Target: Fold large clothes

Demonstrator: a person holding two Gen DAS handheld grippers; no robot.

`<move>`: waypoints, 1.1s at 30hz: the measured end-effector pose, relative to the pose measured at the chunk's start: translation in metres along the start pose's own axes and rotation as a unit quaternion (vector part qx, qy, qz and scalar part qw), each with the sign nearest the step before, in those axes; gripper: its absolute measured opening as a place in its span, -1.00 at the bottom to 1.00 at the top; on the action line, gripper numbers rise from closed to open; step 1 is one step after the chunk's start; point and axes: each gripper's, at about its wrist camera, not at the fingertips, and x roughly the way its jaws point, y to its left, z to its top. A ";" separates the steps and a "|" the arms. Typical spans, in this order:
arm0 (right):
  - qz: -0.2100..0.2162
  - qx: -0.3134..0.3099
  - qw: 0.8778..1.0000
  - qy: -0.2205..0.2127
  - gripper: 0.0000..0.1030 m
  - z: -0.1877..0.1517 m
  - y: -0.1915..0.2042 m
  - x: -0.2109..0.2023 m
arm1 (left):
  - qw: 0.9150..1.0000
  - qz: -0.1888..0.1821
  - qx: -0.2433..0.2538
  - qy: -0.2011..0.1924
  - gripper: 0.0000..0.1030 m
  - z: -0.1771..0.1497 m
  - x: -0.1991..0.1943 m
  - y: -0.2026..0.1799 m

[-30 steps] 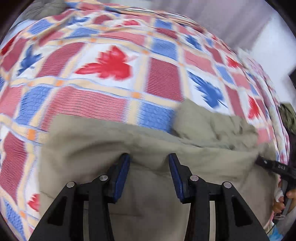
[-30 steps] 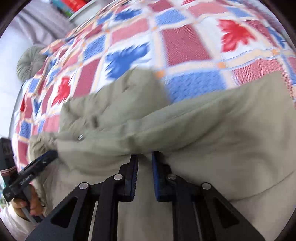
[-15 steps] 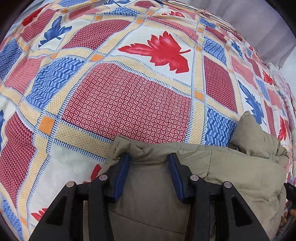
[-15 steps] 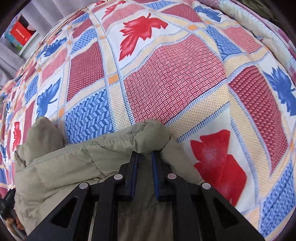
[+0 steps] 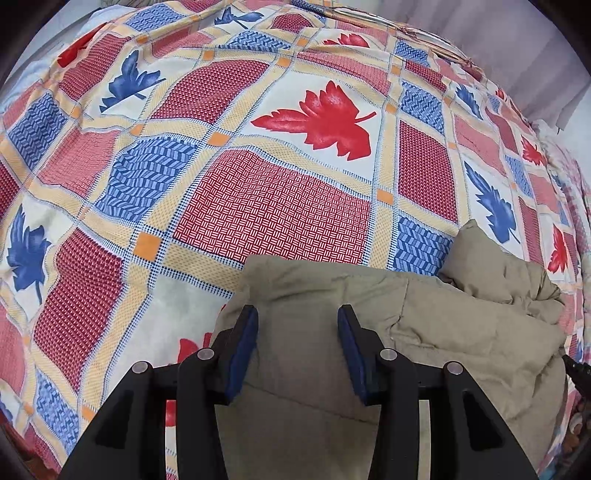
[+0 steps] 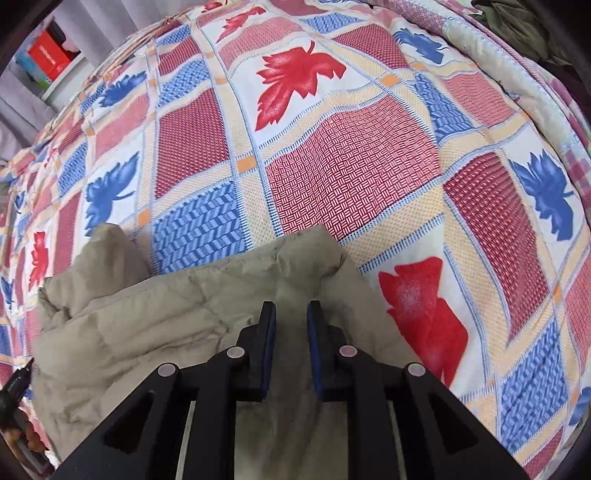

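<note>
A khaki padded jacket (image 5: pixel 461 325) (image 6: pixel 147 317) lies bunched on the patchwork quilt (image 5: pixel 277 206) (image 6: pixel 351 173). My left gripper (image 5: pixel 297 317) points steeply down at the jacket's left corner and is shut on a thick fold of it that fills the gap between the blue pads. My right gripper (image 6: pixel 291 314) points down at the jacket's right corner. Its jaws are opening, with the fabric still between the pads. A rumpled hump of jacket rises between the two grippers. The right gripper's tip (image 5: pixel 576 369) shows at the edge of the left wrist view.
The quilt with its red and blue leaf squares spreads far beyond the jacket. A shelf with a red box (image 6: pixel 48 55) stands at the back left. Dark green clothes (image 6: pixel 517 22) lie at the bed's far right. A hand on the left gripper (image 6: pixel 14 384) shows at the lower left.
Both grippers have swung the jacket's edge forward and brought it low over the quilt, so more bedspread shows ahead. The gap between the right pads has widened a little.
</note>
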 end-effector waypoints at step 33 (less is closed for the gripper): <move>0.045 -0.028 0.996 0.078 -0.21 -0.118 0.063 -0.062 | 0.998 0.026 0.060 0.023 0.98 -0.076 -0.076 0.004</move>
